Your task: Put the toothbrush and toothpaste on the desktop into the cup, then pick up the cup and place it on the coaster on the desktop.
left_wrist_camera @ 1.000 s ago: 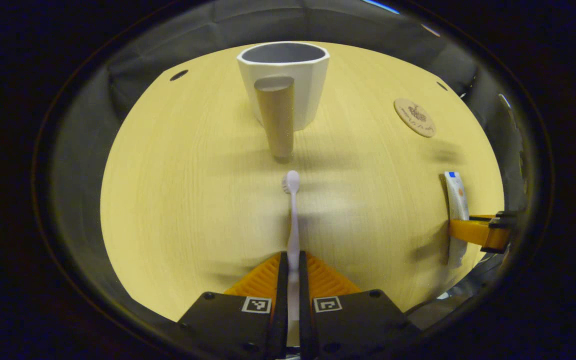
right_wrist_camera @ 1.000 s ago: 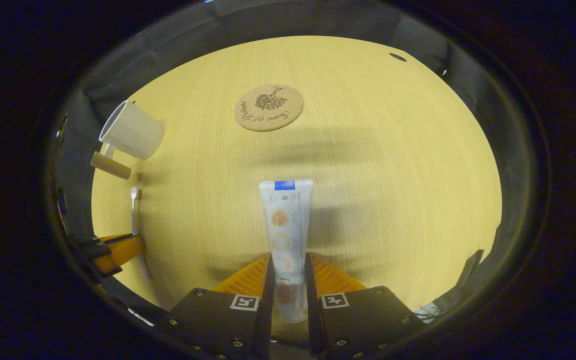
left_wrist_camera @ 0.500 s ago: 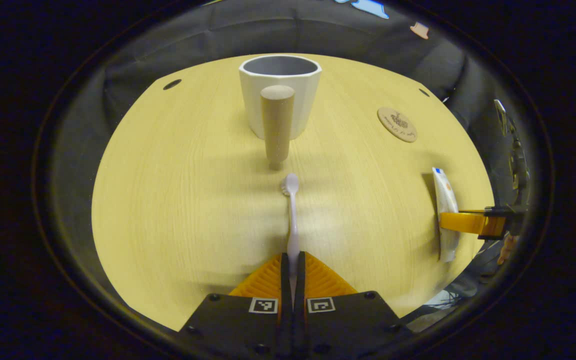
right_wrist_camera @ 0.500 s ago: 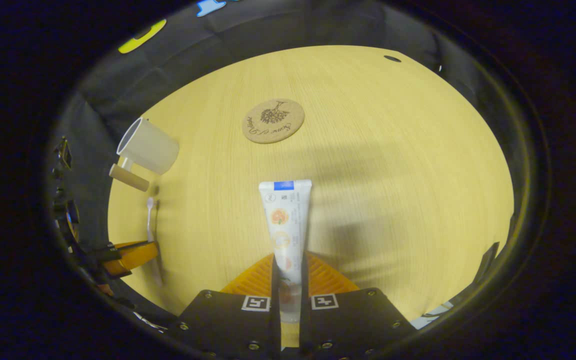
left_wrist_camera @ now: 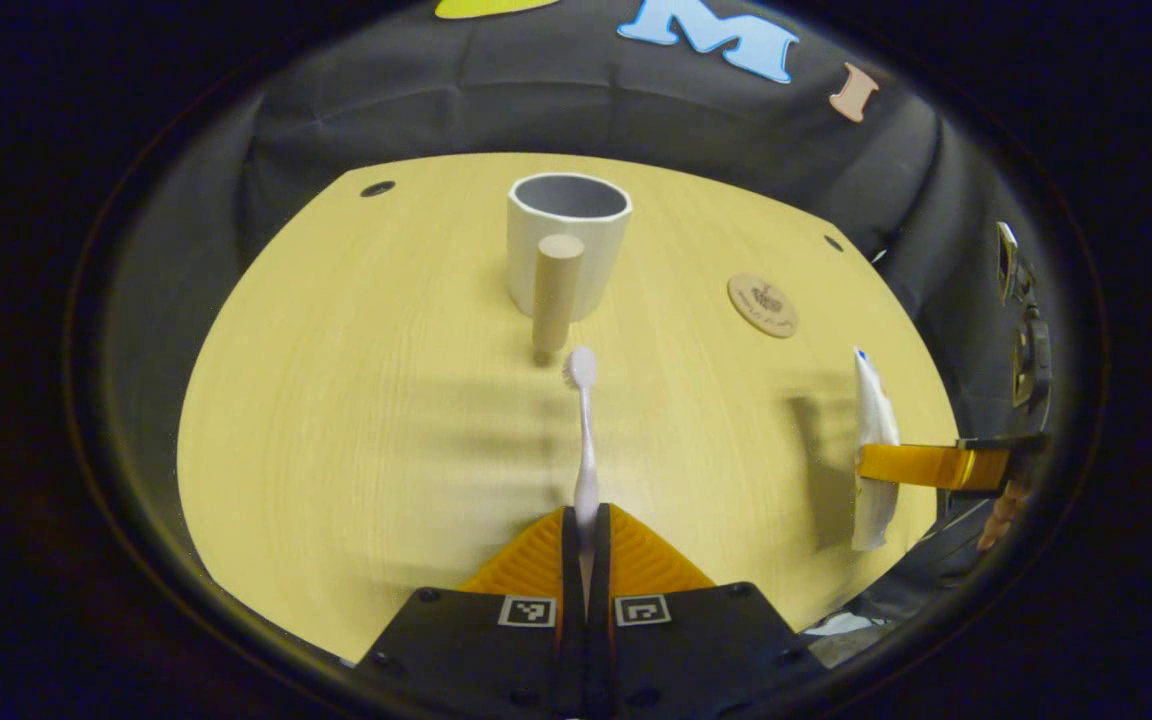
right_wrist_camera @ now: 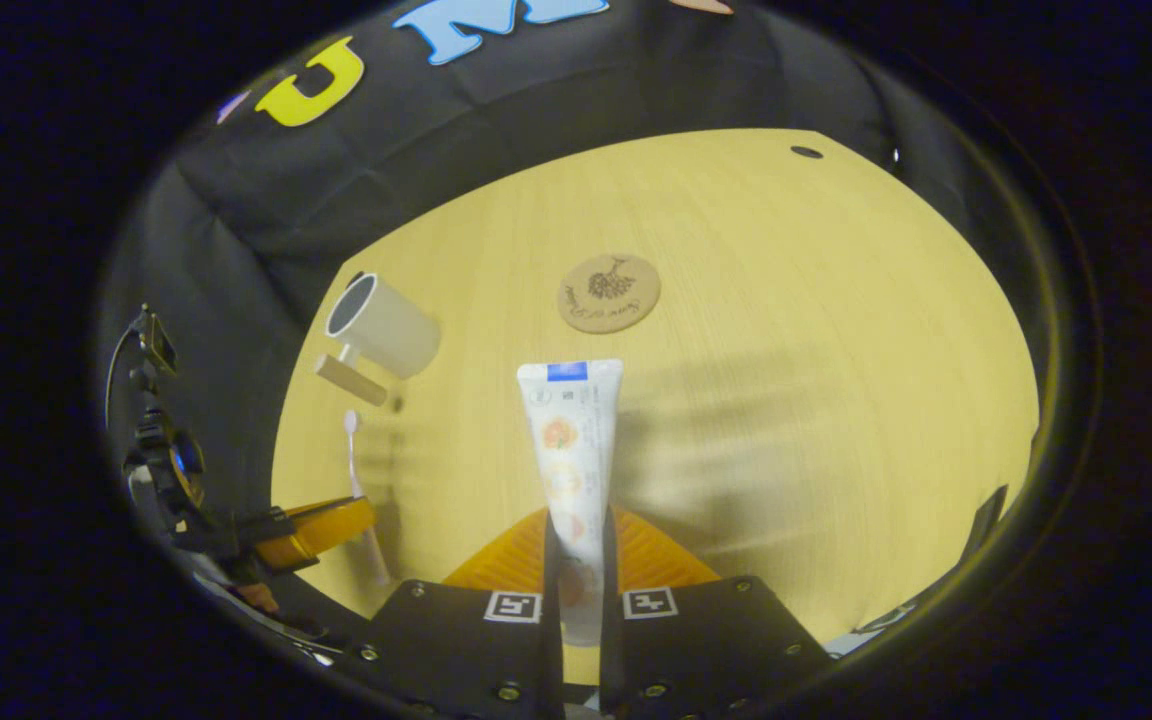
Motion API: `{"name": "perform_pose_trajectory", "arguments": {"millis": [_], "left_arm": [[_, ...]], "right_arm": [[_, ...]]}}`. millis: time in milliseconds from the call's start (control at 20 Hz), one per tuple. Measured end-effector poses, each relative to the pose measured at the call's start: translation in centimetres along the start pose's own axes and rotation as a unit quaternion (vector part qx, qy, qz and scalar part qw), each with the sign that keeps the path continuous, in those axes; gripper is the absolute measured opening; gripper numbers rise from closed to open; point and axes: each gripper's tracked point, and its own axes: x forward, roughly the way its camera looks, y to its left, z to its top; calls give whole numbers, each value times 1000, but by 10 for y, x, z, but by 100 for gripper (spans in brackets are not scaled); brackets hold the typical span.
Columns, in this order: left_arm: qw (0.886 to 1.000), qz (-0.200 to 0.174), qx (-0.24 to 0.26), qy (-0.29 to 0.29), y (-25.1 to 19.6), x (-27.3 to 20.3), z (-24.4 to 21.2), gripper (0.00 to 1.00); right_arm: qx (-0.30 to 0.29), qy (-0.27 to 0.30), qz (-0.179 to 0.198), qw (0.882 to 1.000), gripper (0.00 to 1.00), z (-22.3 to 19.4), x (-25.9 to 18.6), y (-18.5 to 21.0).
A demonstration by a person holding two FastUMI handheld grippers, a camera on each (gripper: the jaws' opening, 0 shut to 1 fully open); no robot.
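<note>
Above the pale wooden desk (left_wrist_camera: pixel 356 420), my left gripper (left_wrist_camera: pixel 585 525) clenched the toothbrush (left_wrist_camera: pixel 584 430), my right gripper (right_wrist_camera: pixel 576 540) the toothpaste (right_wrist_camera: pixel 570 450), cup (left_wrist_camera: pixel 566 240) ahead

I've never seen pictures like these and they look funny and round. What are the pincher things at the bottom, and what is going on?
A person holds a two-finger gripper in each hand, and a small camera rides on each one, so each picture looks along that gripper's own fingers.

In the left gripper view, the left gripper pinches a toothbrush. In the right gripper view, the right gripper pinches a toothpaste tube.

On the wooden desktop stand a white cup with a wooden handle, and a round cork coaster lies flat. The cup looks empty. Each camera also catches the other gripper off to the side.
</note>
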Motion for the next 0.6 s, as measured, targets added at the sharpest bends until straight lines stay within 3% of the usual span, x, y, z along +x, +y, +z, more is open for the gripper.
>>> {"name": "perform_pose_trajectory", "arguments": {"millis": [300,600], "left_arm": [[996,-20,2,-88,-20,-47,45,7],[981,-33,6,-190,-26,-66,125,7]], "right_arm": [[-30,-50,19,998,15,25,-28,22],[-45,-72,25,996,15,30,-42,30]]}}
